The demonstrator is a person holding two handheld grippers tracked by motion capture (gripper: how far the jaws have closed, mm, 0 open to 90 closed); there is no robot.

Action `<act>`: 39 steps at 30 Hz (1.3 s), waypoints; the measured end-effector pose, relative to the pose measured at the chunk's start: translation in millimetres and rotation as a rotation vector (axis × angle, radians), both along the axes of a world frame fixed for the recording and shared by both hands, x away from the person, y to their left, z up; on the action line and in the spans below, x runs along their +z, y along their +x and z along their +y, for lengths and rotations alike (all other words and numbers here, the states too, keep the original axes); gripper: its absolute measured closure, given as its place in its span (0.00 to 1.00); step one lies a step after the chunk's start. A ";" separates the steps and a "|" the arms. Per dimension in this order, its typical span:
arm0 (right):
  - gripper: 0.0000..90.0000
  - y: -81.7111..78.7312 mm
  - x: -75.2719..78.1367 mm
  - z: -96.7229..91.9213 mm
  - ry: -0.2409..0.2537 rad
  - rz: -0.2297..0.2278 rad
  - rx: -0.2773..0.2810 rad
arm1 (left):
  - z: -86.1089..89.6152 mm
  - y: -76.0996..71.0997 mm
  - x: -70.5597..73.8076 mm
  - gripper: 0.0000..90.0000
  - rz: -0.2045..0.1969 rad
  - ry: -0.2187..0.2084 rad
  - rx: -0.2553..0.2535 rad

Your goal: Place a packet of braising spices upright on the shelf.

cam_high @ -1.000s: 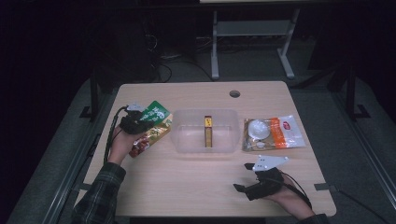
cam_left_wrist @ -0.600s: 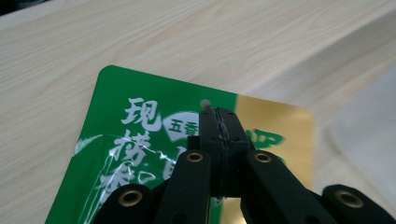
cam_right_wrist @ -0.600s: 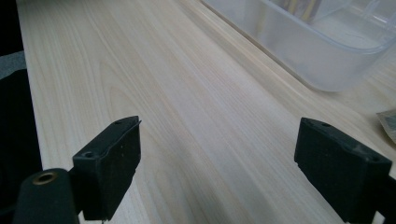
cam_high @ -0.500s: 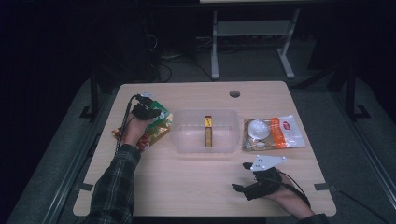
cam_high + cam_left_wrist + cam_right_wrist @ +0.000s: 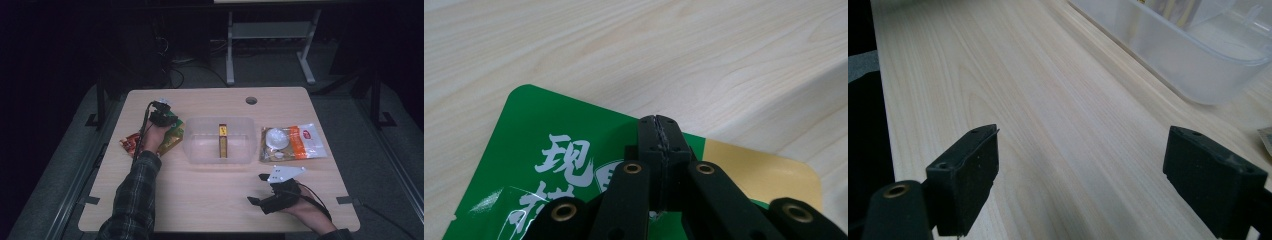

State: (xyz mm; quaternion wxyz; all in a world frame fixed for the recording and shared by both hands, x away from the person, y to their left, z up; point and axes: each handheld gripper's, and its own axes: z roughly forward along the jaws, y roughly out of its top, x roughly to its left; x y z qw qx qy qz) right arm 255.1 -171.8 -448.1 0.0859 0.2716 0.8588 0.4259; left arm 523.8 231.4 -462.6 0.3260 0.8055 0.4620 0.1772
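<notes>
High view, left to right: red packet (image 5: 131, 142) at surface (image 5: 210, 200) edge; left claw (image 5: 161, 116) over green pouch (image 5: 549, 170), jaws pressed together with nothing between, tips above its upper edge. Clear tub (image 5: 220, 141) mid-surface. Right claw (image 5: 270, 192) idle, jaws wide apart. Risk: closed tips shove the pouch instead of gripping it. White Chinese characters, partly hidden.

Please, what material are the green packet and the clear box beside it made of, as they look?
Green packet: probably glossy plastic film, since its flat printed surface shows a light glare. Clear box: likely translucent, slightly frosted plastic, since the table and the yellow item inside show through its walls.
</notes>
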 end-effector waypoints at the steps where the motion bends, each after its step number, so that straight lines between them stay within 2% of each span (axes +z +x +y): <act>1: 0.16 0.0 0.2 -0.1 0.001 0.000 -0.001 | -0.3 0.4 -1.2 1.00 0.003 -0.002 -0.005; 7: 0.16 0.7 0.4 -0.6 -0.002 -0.008 0.000 | -5.8 0.7 -4.8 1.00 -0.002 0.002 0.001; 9: 0.16 0.6 0.8 -0.8 -0.002 -0.006 -0.002 | -5.1 -0.1 -3.9 1.00 -0.001 0.021 -0.013; 15: 0.16 1.3 0.7 -1.8 -0.008 -0.010 -0.006 | -3.2 -4.6 -1.5 1.00 0.032 0.015 -0.034; 19: 0.16 1.2 0.7 -2.6 -0.015 -0.013 -0.009 | -5.1 -9.6 -0.6 1.00 0.039 0.019 -0.043; 22: 0.16 1.5 1.0 -2.9 -0.013 -0.010 -0.014 | -2.5 -16.5 -1.5 1.00 0.050 -0.013 -0.038; 27: 0.16 2.2 0.0 -3.6 -0.017 -0.020 -0.006 | 1.9 -29.7 -1.5 1.00 0.056 -0.030 -0.053; 32: 0.16 1.4 0.5 -3.1 -0.017 -0.018 -0.011 | 5.6 -45.5 -0.5 1.00 0.064 -0.026 -0.047; 39: 0.16 1.0 -0.2 -3.9 -0.017 -0.018 -0.015 | 9.0 -67.5 1.0 1.00 0.074 -0.013 -0.075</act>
